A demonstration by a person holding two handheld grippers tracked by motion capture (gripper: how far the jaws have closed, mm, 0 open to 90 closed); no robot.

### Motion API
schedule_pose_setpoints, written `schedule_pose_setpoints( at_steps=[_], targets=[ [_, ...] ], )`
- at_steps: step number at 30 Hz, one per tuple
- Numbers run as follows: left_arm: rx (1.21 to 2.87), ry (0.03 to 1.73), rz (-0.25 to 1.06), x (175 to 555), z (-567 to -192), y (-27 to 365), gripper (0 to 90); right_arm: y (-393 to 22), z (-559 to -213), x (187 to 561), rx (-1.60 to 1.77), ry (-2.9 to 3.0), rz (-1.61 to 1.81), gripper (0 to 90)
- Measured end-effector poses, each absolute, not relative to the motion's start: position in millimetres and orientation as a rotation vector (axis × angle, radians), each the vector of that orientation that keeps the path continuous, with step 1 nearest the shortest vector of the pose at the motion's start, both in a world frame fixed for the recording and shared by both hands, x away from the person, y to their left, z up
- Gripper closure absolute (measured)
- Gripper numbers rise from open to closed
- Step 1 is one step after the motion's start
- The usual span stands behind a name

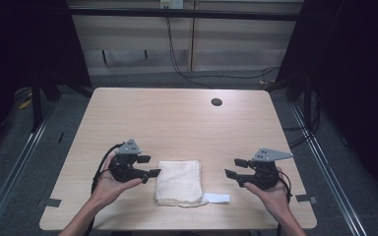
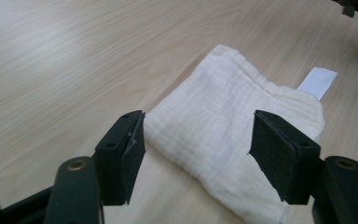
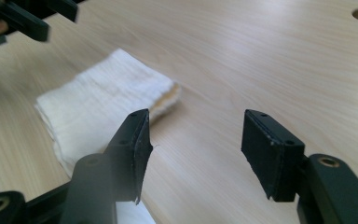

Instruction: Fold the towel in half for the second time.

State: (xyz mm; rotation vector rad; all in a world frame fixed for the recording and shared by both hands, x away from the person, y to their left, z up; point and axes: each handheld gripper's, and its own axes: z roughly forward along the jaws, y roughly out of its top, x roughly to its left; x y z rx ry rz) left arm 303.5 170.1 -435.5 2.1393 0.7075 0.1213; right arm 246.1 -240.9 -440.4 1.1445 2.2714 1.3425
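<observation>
A folded cream cloth (image 1: 178, 182) lies flat near the front edge of the wooden table (image 1: 177, 118), with a white tag (image 1: 216, 198) sticking out at its front right corner. My left gripper (image 1: 149, 166) hovers just left of the cloth, open and pointing right at it. In the left gripper view the cloth (image 2: 228, 130) lies beyond the empty jaws of the gripper (image 2: 196, 149), with the tag (image 2: 318, 82) behind it. My right gripper (image 1: 236, 168) is to the right of the cloth, open, nothing in it. The right gripper view shows the cloth (image 3: 102, 102) past the gripper (image 3: 193, 147).
A round cable hole (image 1: 216, 102) sits at the table's far right. Tape marks (image 1: 52, 202) lie on the front corners. Cables run on the floor behind the table, and metal rails flank both sides.
</observation>
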Motion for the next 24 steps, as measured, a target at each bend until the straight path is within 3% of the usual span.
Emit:
schedule_pose_setpoints(
  at_steps=[8,24],
  targets=[
    [2.014,0.894,0.205,290,-445,214,36.2,-264,-449,239,1.204,2.218,1.31,40.2],
    [2.011,0.926,0.194,257,-463,260,31.1,-297,-462,232,1.291,2.109,1.299,34.9]
  ],
)
